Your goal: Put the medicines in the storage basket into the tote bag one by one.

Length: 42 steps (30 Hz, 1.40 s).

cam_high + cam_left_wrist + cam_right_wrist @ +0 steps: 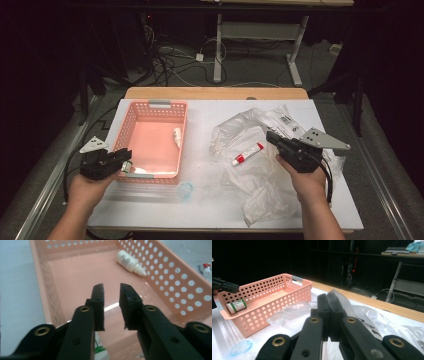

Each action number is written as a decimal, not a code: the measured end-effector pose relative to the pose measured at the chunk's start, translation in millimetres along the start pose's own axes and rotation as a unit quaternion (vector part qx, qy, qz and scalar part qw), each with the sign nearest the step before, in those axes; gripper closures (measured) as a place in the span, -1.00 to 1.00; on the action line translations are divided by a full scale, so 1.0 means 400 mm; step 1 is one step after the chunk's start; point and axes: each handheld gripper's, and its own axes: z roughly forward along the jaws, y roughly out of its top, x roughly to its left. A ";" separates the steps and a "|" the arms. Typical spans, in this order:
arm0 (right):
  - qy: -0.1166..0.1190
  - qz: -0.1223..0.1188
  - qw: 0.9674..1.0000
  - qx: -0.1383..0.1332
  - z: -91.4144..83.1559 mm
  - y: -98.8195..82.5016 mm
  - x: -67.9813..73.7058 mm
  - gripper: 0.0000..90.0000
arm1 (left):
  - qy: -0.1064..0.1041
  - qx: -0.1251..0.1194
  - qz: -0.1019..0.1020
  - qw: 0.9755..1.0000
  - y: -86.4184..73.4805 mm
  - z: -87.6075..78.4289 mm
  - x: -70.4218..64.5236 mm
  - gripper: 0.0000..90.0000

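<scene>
Left gripper (125, 159), lower left of the high view: jaws apart, empty, over the basket (126, 122); a tube (236, 306) lies beneath. Right gripper (272, 138), centre-right: clenched on the bag (240, 131). Step: unpacking. Next, likely, the red-capped tube (247, 153) beside the bag.

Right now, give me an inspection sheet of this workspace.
Surface: white table, wooden far edge.
Job's things: pink basket holding a white dropper bottle and a green-banded container; clear plastic bag with a red-and-white tube lying on it.
Clutter: small bluish round piece in front of the basket.
Grippers: left gripper over the basket's near end, jaws apart, nothing between; right gripper shut, apparently pinching the bag.
Cables: gripper cable by the right hand; loose floor cables.
Surroundings: dark room, desk legs beyond.
</scene>
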 end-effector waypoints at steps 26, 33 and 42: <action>0.000 0.000 1.000 -0.009 -0.012 0.007 0.000 1.00 | 0.081 0.259 0.001 0.963 0.067 0.062 0.019 0.96; 0.001 -0.001 1.000 -0.007 -0.010 0.007 0.001 1.00 | 0.084 0.270 -0.007 0.959 0.073 0.079 0.020 0.96; 0.001 0.000 1.000 -0.005 -0.005 0.005 0.002 1.00 | 0.009 0.223 -0.001 0.975 0.097 0.063 -0.004 0.96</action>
